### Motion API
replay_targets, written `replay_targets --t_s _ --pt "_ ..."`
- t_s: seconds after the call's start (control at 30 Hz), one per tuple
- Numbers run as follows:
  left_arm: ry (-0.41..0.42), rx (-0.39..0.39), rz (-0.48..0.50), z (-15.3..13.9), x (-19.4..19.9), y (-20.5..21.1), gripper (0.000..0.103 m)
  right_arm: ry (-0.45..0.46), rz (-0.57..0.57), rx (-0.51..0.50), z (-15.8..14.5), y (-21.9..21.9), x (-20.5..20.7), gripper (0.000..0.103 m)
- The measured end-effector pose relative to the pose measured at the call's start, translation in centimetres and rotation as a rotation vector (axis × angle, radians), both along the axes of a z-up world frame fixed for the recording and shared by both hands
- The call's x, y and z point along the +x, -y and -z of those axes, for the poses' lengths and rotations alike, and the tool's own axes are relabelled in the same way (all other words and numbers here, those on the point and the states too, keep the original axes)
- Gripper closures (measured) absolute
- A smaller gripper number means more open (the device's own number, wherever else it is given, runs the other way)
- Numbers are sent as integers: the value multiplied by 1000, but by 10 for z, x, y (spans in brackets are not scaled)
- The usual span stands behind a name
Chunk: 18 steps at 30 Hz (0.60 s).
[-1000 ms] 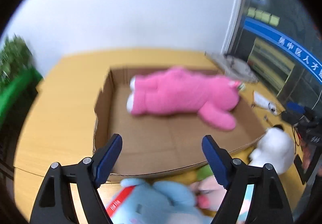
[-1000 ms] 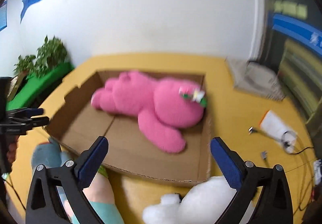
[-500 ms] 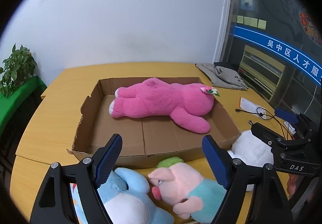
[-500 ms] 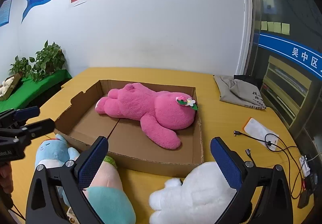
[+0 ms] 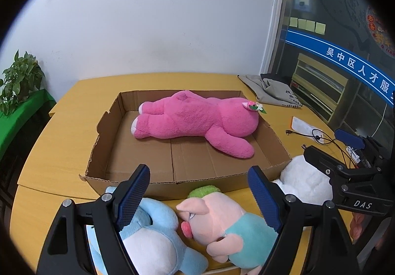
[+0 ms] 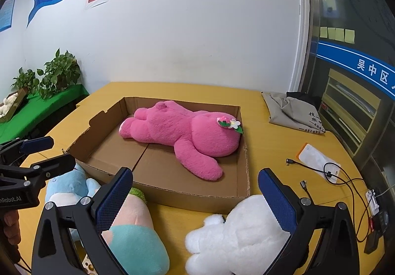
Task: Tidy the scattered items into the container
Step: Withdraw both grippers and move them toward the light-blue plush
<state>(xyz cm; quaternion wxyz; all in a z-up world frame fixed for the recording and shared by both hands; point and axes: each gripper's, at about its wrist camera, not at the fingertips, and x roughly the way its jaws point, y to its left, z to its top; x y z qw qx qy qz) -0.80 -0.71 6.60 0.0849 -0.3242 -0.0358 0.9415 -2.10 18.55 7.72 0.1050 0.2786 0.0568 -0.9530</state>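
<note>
The left gripper (image 5: 198,197), jaws wide and empty, hangs just above the pale-pink plush pig (image 5: 222,228). The shallow brown cardboard box (image 5: 187,183) lies just beyond. The right gripper (image 6: 195,200), equally wide, hovers nearer the fluffy white plush toy (image 6: 237,235).

Both views are being lit evenly and brightly from overhead; only soft shadows are being cast under the pink plush toy (image 5: 195,121) inside the cardboard box (image 5: 98,144). Straight lines are being bent by fisheye distortion, and corners are being blackened. Focus is being kept sharp throughout.
</note>
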Motion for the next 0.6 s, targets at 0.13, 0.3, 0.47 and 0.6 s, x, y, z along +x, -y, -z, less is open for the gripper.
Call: replay_targets --t_s 0.13,0.3,0.47,0.6 --pt "9 17 -2 1 2 1 21 3 3 2 0 1 1 0" --pt "11 28 -10 0 5 6 21 3 1 9 -1 3 4 0" --pt "17 40 -19 2 9 11 21 6 -1 14 -2 4 6 0" --pt "19 43 -22 3 11 13 21 7 0 14 -3 6 9 0"
